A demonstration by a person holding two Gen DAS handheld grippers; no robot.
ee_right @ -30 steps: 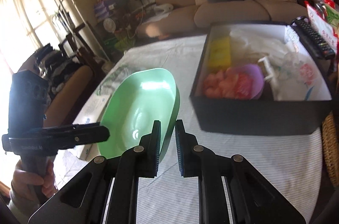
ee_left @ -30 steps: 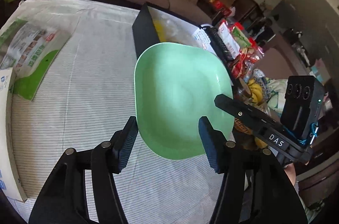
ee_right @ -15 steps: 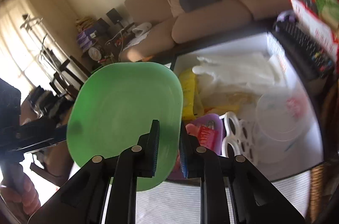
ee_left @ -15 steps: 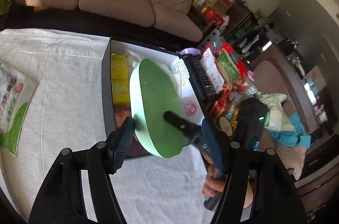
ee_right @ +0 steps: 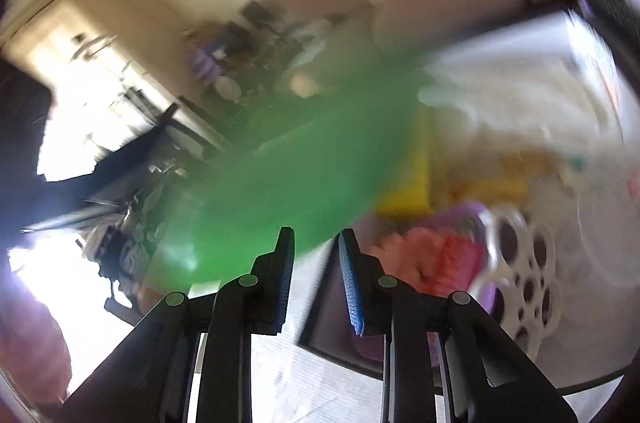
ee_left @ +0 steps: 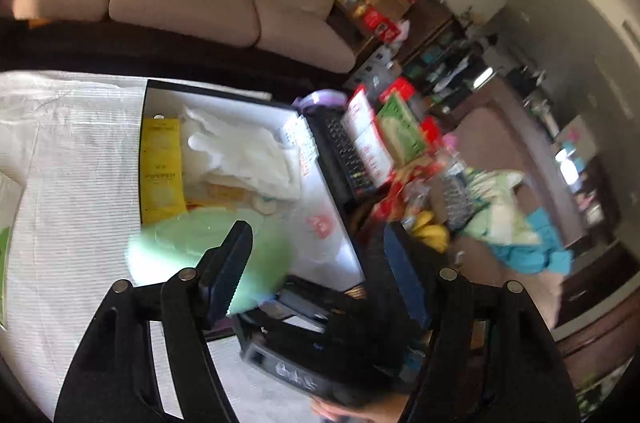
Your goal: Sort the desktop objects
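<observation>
In the left wrist view, the green plate (ee_left: 208,247) now lies blurred over the near corner of the black box (ee_left: 224,91), while half a second ago it was standing on its edge above the box, held by the other tool. The left hand-held gripper (ee_left: 316,255) has its fingers wide apart and holds nothing; the body of the right tool crosses low between them. Inside the box there are a yellow packet (ee_left: 160,167) and a white plastic bag (ee_left: 244,151), and the box stands on the desk (ee_left: 80,159) with the striped cloth. In the right wrist view, the green plate (ee_right: 296,175) is a strong motion smear ahead of the right hand-held gripper (ee_right: 316,263). Its fingers were pressed on the plate rim a moment ago; now they stand apart, with a clear gap, and the plate no longer sits between them. It seems the plate was just released and is dropping into the box, beside the purple bowl (ee_right: 460,247). If so, this item is nearly sorted, although the blur hides where exactly it rests.
</observation>
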